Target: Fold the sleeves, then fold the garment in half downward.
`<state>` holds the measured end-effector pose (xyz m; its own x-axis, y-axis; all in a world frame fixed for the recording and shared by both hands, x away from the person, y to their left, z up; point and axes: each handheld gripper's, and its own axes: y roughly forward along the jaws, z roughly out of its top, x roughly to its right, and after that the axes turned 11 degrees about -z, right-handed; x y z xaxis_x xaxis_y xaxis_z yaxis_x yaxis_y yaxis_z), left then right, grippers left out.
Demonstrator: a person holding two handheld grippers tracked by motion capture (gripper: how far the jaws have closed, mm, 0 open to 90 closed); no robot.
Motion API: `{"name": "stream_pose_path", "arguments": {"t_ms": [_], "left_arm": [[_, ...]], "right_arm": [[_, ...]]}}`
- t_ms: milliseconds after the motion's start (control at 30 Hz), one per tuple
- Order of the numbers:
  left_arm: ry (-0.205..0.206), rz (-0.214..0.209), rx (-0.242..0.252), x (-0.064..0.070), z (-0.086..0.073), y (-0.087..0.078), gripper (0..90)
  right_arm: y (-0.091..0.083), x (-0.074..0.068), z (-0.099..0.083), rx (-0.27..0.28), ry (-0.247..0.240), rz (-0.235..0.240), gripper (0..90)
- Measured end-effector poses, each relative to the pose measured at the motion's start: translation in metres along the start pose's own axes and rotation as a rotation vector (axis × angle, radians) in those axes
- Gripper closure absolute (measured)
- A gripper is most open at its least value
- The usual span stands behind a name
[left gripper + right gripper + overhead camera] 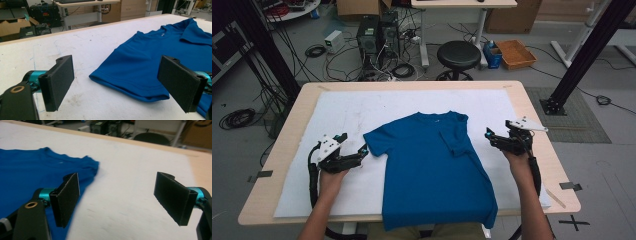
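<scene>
**Two spread grippers flanking a blue T-shirt**

Left gripper (354, 145): jaws spread wide, nothing between them; held just beside the left sleeve (130, 82) of the shirt, low over the cloth. Right gripper (498, 131): jaws likewise spread and holding nothing; beside the shirt's right edge, near the folded-in right sleeve (457, 135). Blue T-shirt (432, 170): lies face up at the middle of the white cloth (362, 107), collar away from the person, hem hanging over the near edge. Table (532, 120): light wood, cloth covering most of its top. Beyond it: a black stool (458, 54) on the floor.
</scene>
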<state>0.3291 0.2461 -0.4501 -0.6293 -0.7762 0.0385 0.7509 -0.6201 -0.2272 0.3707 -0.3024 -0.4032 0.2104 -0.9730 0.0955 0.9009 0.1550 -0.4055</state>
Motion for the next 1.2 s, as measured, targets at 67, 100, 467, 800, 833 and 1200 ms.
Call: {"name": "stream_pose_path", "arguments": {"t_ms": [67,100,467,800,833,1200], "left_arm": [[-0.001,-0.002,0.003,0.0,0.0,0.0,14.0],[-0.002,-0.001,0.002,0.0,0.0,0.0,14.0],[-0.017,0.01,-0.006,-0.001,0.0,0.001,14.0],[-0.032,0.014,-0.009,-0.002,0.001,0.001,14.0],[-0.032,0.015,-0.01,-0.002,0.001,0.001,14.0],[-0.054,0.152,-0.116,0.01,0.019,0.012,20.3]], "right_arm": [[-0.005,0.009,-0.004,0.014,-0.007,-0.005,20.4],[-0.008,0.012,-0.007,0.015,-0.004,-0.001,20.4],[-0.016,0.036,-0.036,0.0,0.019,-0.008,20.4],[-0.015,0.035,-0.037,-0.003,0.03,-0.021,20.4],[-0.015,0.034,-0.037,-0.005,0.025,-0.019,20.4],[-0.014,0.033,-0.037,-0.002,0.007,-0.008,20.4]]}}
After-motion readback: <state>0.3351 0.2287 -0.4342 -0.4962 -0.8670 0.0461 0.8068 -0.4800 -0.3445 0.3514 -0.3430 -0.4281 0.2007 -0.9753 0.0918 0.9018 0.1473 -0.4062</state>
